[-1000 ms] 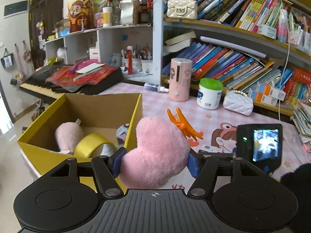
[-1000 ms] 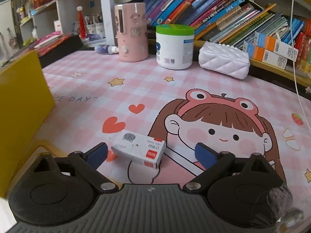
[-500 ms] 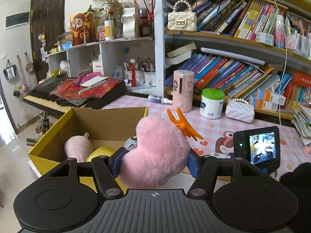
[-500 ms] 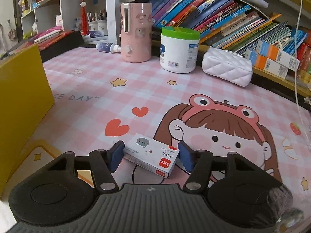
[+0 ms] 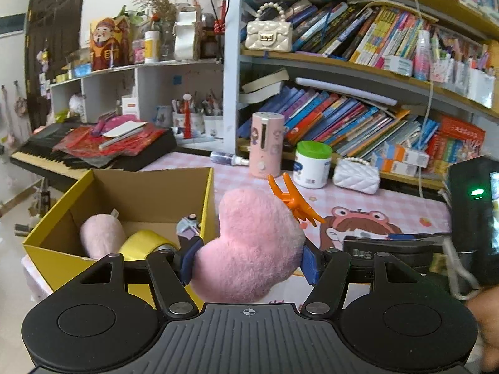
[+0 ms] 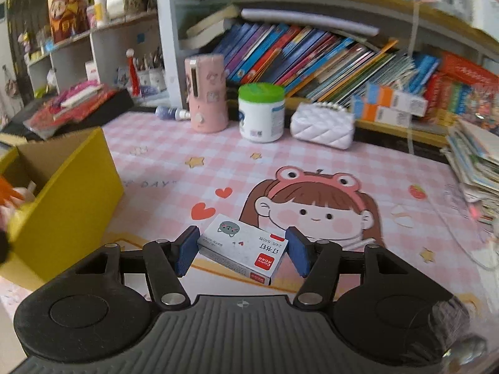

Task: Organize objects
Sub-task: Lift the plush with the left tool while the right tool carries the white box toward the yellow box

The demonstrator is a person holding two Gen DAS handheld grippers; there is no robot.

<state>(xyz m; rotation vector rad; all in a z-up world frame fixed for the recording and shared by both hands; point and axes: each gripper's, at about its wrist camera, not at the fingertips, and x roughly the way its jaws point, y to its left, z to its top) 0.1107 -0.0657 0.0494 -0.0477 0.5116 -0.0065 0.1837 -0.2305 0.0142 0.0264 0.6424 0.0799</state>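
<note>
1 pink plush [image 5: 249, 246] pinched by left hand-held gripper [image 5: 249, 260], 1 staple box [image 6: 241, 247] pinched by right hand-held gripper [image 6: 242, 251]

My left gripper [image 5: 249, 257] is squeezing a fluffy pink heart plush [image 5: 249, 246] with an orange clip [image 5: 291, 201] on top, hovering beside the open yellow cardboard box [image 5: 140, 193]. My right gripper [image 6: 240, 251] is pinching a small white staple box [image 6: 241, 247] lengthwise, tilted above the pink checked counter [image 6: 218, 155].
</note>
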